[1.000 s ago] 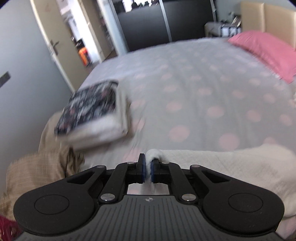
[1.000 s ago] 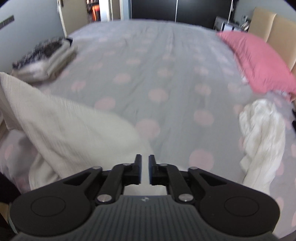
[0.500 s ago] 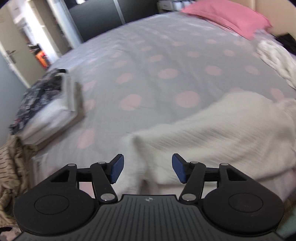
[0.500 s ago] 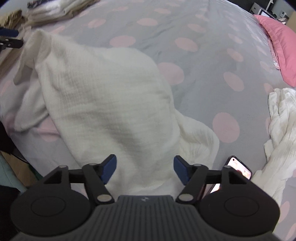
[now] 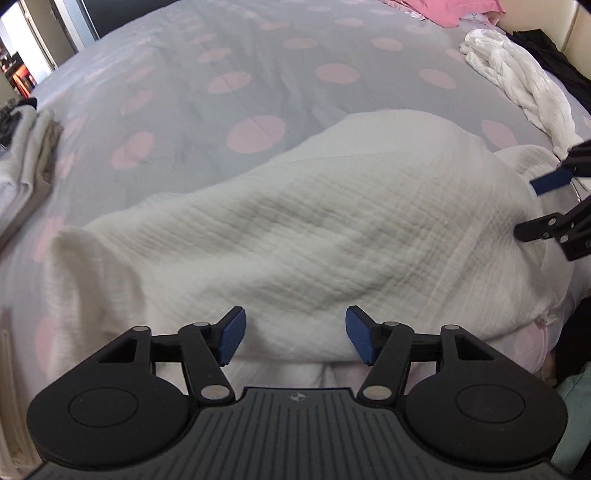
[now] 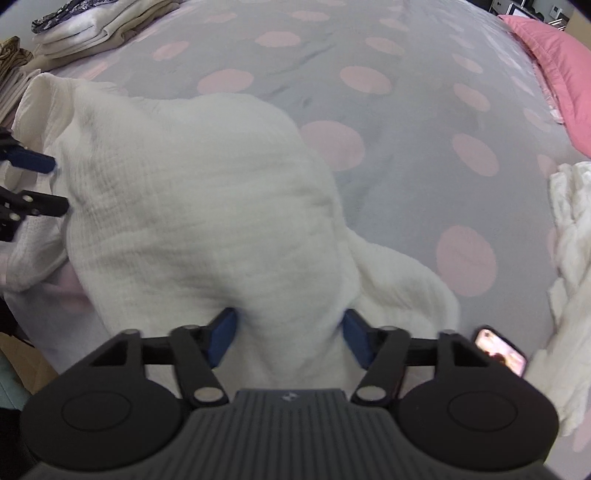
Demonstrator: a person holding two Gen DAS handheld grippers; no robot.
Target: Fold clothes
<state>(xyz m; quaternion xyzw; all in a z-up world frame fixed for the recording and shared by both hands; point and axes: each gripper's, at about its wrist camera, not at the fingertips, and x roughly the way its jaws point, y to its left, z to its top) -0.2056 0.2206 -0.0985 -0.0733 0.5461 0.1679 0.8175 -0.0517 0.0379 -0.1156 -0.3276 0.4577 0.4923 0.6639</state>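
Right now both of my jaws stand released, gripping nothing: the left gripper (image 5: 291,341) hovers over the cream garment's (image 5: 314,229) near hem, and the right gripper (image 6: 286,338) straddles a raised ridge of it. That garment lies rumpled along the bed's (image 5: 258,74) near edge, its long axis running across from one gripper to the other, each about equally close. It looks waffle-textured, soft and bunched. A folded stack (image 6: 99,22) sits at the far left corner.

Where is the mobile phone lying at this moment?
In the right wrist view, the phone lies on the bed at lower right, between the cream garment and the crumpled white cloth.
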